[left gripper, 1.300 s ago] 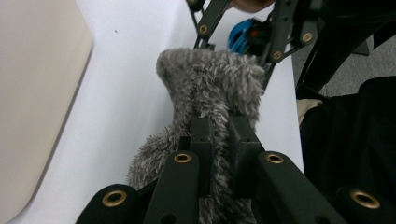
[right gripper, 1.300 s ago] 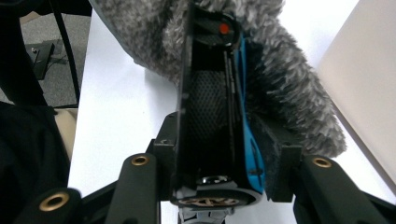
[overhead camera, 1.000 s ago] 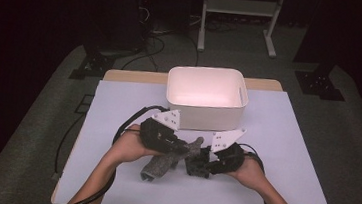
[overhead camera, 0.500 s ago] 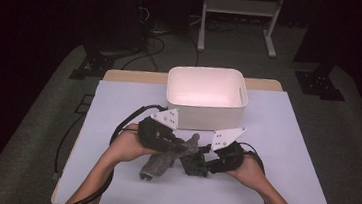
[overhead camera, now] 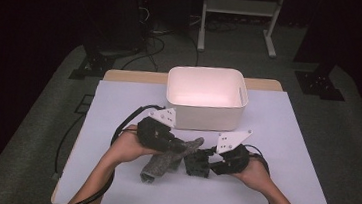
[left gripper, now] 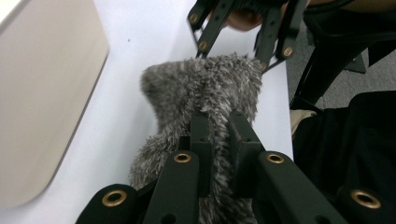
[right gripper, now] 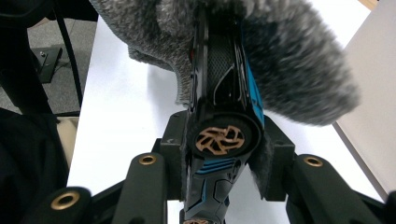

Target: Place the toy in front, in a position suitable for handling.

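Grey, fuzzy fabric marks the sock (overhead camera: 163, 161), which lies on the near middle of the bench (overhead camera: 295, 143), its open cuff end toward the near left and its toe end slanting up toward the far right. At its left, the left gripper (overhead camera: 177, 144) rests over the sock's upper part, held in the person's left hand (overhead camera: 129, 147); in the left gripper view the two black jaws are nearly closed and pinch a fold of the sock (left gripper: 205, 93) between them. Just right of the sock, the right gripper (overhead camera: 203, 162) points left toward it from the person's right hand (overhead camera: 252, 174). In the right gripper view its jaws are clamped on a black toy car (right gripper: 224, 135) with blue trim and a copper-coloured wheel, gripping it by both sides. The front of the toy car is tucked into the sock (right gripper: 280, 56), whose fuzzy fabric drapes over it. In the left gripper view the right gripper (left gripper: 243, 32) shows at the far edge of the sock, touching it. Beyond both grippers, on the far middle of the bench, stands a white bin (overhead camera: 203, 111), near the sock but apart from it.
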Available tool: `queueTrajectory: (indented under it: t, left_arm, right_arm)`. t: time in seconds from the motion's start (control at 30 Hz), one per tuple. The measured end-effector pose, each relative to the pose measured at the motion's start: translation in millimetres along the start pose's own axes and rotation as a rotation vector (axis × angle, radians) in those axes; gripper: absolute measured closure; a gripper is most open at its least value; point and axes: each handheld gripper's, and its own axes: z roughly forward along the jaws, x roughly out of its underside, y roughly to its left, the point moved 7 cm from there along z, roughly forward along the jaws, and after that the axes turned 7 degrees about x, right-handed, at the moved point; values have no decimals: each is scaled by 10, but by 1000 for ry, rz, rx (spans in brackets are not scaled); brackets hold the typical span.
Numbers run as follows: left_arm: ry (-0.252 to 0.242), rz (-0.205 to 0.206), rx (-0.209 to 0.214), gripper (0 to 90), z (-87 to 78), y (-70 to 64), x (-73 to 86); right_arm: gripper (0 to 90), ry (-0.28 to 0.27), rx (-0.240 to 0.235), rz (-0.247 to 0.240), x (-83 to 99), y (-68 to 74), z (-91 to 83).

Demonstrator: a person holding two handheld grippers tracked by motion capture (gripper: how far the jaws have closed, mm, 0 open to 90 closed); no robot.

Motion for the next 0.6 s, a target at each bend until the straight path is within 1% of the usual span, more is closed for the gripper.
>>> queueTrajectory:
  t: [0.03, 0.07, 0.1, 0.2, 0.27, 0.33, 0.43, 0.47, 0.5, 0.6]
  left_arm:
    - [8, -5, 0, 828, 3, 17, 33]
    - [14, -23, 1, 827, 28, 47, 99]
    - [18, -31, 4, 828, 41, 61, 131]
    - [15, -66, 16, 827, 109, 101, 219]
    - [4, -79, 27, 828, 116, 111, 237]
    - [5, -74, 27, 829, 92, 110, 225]
    - [-10, -52, 26, 829, 28, 71, 128]
    - [-10, -36, 24, 829, 9, 53, 82]
    - [0, -17, 18, 829, -2, 25, 22]
    - [11, 16, 23, 830, 2, -43, -119]
  right_arm:
    - [605, 0, 0, 0, 0, 0, 0]
    - [605, 2, 3, -2, 6, -1, -10]
    - [605, 2, 6, 1, 20, 0, -27]
    - [605, -5, 8, -4, 29, 0, -29]
    - [605, -3, 10, -2, 25, 8, -24]
    - [604, -7, 9, -2, 21, 10, -18]
    - [605, -9, 9, -6, 12, 8, -7]
    - [604, -9, 9, -6, 9, 8, -3]
    - [604, -8, 8, -6, 4, 15, 3]
    - [604, -9, 11, -18, -15, 30, 27]
